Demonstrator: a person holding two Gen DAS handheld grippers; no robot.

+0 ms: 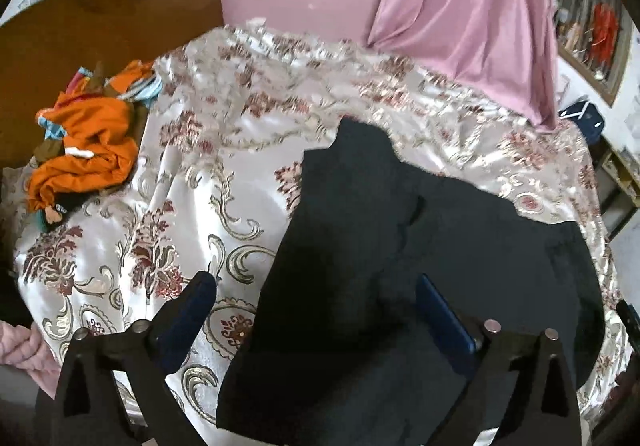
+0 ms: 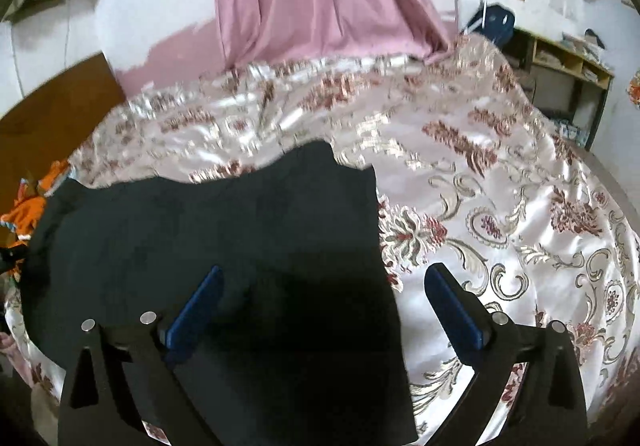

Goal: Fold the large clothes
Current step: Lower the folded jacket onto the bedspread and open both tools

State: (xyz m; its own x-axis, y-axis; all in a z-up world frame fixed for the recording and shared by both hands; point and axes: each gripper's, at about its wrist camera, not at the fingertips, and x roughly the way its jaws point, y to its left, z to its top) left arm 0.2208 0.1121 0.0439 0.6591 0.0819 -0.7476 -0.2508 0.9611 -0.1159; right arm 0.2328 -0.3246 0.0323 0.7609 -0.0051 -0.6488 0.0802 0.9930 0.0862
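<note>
A large dark garment (image 1: 360, 226) lies spread flat on a floral satin bedspread (image 1: 192, 174). My left gripper (image 1: 316, 286) hovers over the garment's left edge, jaws wide open, blue pads clear of the cloth. In the right wrist view the same dark garment (image 2: 208, 222) fills the left and centre of the bed. My right gripper (image 2: 322, 282) stands open above its right edge, one pad over the cloth, the other over the bedspread (image 2: 500, 206). Nothing is gripped by either.
A heap of orange and blue clothes (image 1: 88, 142) lies by the brown headboard (image 1: 100, 30) at the left. A pink curtain (image 1: 472, 14) hangs behind the bed. Wooden shelves (image 2: 568, 78) stand past the bed's far right corner.
</note>
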